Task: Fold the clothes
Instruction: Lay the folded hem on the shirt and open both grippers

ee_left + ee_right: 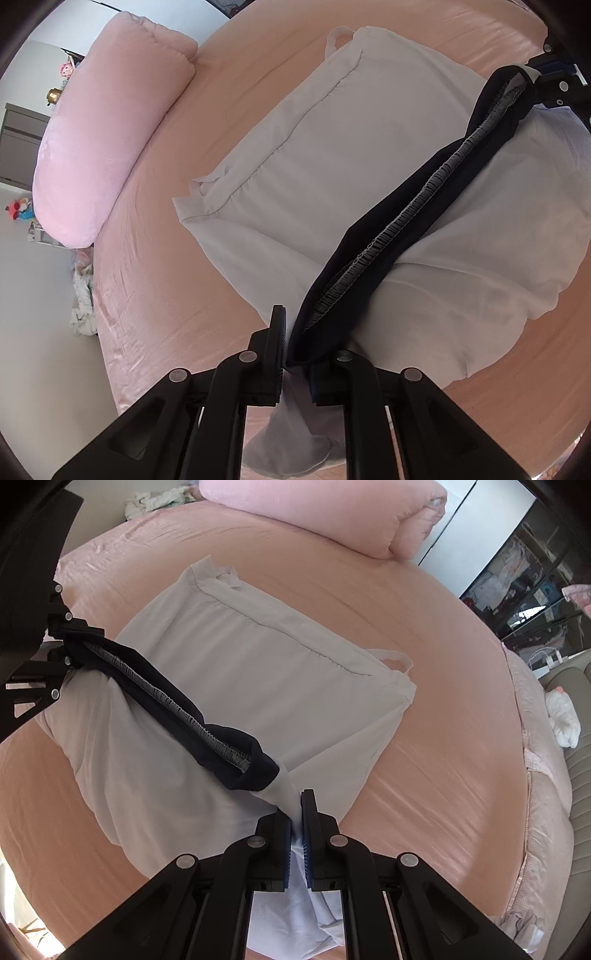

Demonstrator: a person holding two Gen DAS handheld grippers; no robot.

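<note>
On the pink bed (155,295) we see one white garment (332,155) with a dark navy elastic waistband (424,206), spread flat beyond its lifted edge. The waistband is pulled into one taut band whose long axis runs straight from our left gripper (295,354) to our right gripper (297,819). The left fingers (275,332) are pressed together on one end of the waistband; the right fingers (308,812) pinch white cloth just past the other end. Two small white loops sit on the garment's far hem. One rolled pink quilt (110,140) lies well apart at the bed's edge.
</note>
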